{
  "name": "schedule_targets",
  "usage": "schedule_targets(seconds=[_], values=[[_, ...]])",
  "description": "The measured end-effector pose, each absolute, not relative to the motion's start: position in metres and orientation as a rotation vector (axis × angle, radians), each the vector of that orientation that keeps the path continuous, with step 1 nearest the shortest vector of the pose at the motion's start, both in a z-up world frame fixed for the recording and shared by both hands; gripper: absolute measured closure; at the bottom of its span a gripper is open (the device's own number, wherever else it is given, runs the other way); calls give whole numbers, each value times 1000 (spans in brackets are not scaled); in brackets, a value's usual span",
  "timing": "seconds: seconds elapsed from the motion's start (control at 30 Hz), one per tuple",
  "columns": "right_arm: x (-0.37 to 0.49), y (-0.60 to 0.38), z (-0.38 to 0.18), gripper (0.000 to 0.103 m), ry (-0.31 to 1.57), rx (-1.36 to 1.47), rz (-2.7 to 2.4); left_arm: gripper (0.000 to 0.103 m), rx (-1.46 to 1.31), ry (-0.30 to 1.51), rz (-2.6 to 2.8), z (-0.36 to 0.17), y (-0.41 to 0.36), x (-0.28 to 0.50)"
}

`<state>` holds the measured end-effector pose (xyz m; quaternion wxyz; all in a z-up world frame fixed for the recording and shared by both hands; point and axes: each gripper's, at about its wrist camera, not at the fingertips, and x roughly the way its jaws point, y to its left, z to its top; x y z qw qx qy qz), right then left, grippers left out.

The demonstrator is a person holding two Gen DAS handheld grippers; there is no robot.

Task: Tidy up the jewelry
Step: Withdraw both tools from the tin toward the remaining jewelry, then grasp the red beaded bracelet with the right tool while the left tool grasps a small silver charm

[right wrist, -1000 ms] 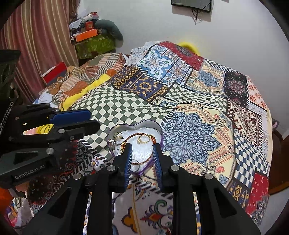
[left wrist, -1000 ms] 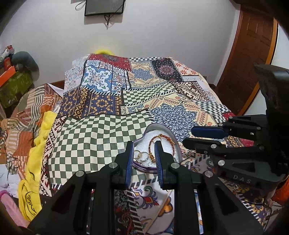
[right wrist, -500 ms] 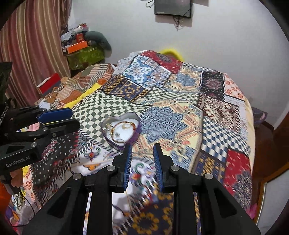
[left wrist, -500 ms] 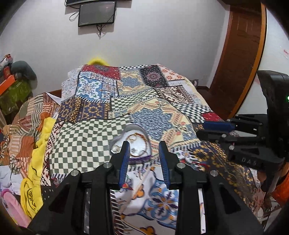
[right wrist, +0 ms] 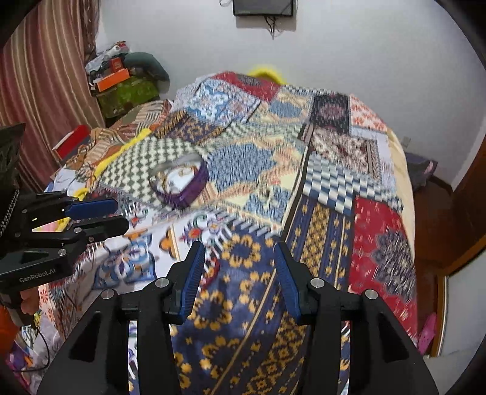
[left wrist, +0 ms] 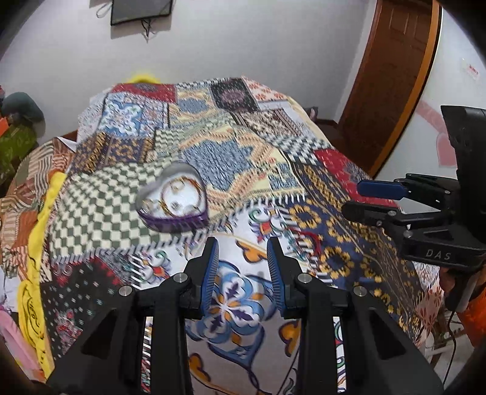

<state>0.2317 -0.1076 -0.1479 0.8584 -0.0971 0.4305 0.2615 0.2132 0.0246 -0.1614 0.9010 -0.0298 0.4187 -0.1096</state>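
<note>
A heart-shaped jewelry box (left wrist: pixel 176 197) with purple sides and a white lining lies on the patterned bedspread (left wrist: pixel 231 170). It holds a gold necklace (left wrist: pixel 182 194) and small rings; the frame is blurred. The box also shows in the right wrist view (right wrist: pixel 179 182). My left gripper (left wrist: pixel 243 267) is open and empty, held back from the box near the bed's front. My right gripper (right wrist: pixel 240 273) is open and empty, further right over a dark blue patch. Each gripper shows in the other's view, the right gripper (left wrist: pixel 379 197) and the left gripper (right wrist: pixel 94 215).
A yellow cloth (left wrist: pixel 36 237) and striped fabrics lie along the bed's left side. Boxes and bags (right wrist: pixel 124 88) are piled by the curtain. A brown door (left wrist: pixel 391 76) stands at the right. A screen (right wrist: pixel 262 7) hangs on the white wall.
Both grippers have pulled back and up from the heart box, which now sits farther away. Both jaws have opened wider, the right more so.
</note>
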Motion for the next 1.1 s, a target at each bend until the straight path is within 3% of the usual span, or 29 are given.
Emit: schedule_targets(seconds=[0.53, 0.57, 0.7, 1.1], values=[[250, -75, -191, 60, 1048, -218, 659, 71, -63, 931, -212, -201, 21, 214], [251, -74, -193, 63, 1053, -219, 654, 71, -61, 930, -209, -202, 22, 214], [254, -72, -196, 95, 1056, -245, 631, 71, -52, 932, -209, -204, 21, 212], [238, -105, -168, 95, 975, -169, 594, 71, -21, 922, -266, -194, -11, 208]])
